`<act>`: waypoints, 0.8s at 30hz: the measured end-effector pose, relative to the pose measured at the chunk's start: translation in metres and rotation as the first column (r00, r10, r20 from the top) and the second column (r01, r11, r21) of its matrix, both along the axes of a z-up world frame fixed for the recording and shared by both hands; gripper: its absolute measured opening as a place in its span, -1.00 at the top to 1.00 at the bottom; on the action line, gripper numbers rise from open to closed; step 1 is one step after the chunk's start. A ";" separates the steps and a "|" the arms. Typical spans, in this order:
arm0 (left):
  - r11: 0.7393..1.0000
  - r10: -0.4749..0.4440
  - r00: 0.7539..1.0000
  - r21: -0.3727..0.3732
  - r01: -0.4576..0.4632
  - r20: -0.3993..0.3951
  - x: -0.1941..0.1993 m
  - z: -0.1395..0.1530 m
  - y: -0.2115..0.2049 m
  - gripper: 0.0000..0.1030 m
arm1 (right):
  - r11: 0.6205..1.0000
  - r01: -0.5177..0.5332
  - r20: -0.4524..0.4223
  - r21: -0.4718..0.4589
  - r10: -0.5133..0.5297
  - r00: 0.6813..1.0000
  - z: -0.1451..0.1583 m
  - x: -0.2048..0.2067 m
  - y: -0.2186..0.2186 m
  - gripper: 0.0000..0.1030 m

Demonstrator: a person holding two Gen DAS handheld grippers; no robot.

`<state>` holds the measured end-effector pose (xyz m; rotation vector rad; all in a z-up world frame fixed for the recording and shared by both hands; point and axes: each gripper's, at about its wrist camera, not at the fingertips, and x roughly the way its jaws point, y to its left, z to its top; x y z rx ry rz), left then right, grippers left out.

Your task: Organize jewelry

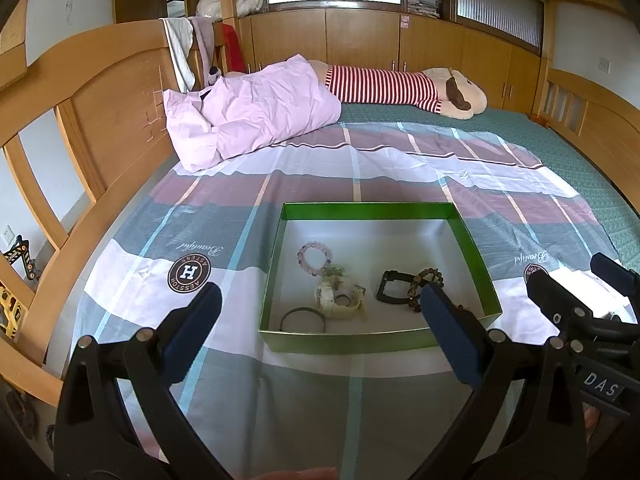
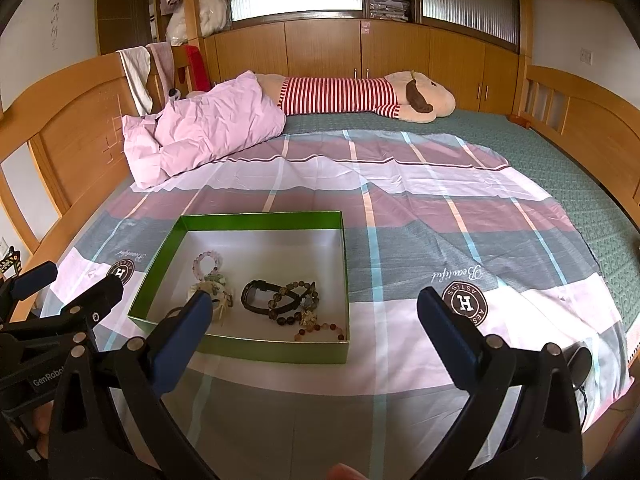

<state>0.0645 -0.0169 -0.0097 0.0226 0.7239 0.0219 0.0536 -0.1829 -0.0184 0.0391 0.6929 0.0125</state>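
Note:
A green box (image 1: pixel 372 210) with a white floor lies on the plaid bedsheet. Inside it are a pink bead bracelet (image 1: pixel 315 258), a cream watch-like piece (image 1: pixel 340 300), a black hair tie (image 1: pixel 302 318), a black band (image 1: pixel 394 292) and a brown bead bracelet (image 1: pixel 430 280). My left gripper (image 1: pixel 320 332) hovers open and empty at the box's near edge. In the right wrist view the box (image 2: pixel 260 216) sits left of centre, with the black band (image 2: pixel 260 300), brown beads (image 2: pixel 292 300) and an amber bead string (image 2: pixel 320 330). My right gripper (image 2: pixel 316 328) is open, empty, over the box's near right corner.
A crumpled pink pillow (image 1: pixel 256 112) and a striped plush toy (image 1: pixel 384 86) lie at the far side of the bed. A wooden headboard (image 1: pixel 100 92) runs along the left. Plaid sheet (image 2: pixel 460 240) stretches to the right of the box. The right gripper (image 1: pixel 580 284) shows at the box's right.

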 end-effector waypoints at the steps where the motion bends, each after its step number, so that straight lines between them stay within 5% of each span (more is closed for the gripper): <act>1: 1.000 0.000 1.000 -0.001 0.000 0.000 0.000 0.001 0.000 -0.91 | 1.000 0.000 0.001 0.000 0.000 1.000 0.000 0.000 0.000 -0.94; 24: 1.000 -0.023 1.000 -0.009 0.023 -0.017 0.004 -0.009 0.003 -0.92 | 1.000 0.008 -0.004 0.010 -0.008 1.000 -0.003 0.001 -0.002 -0.94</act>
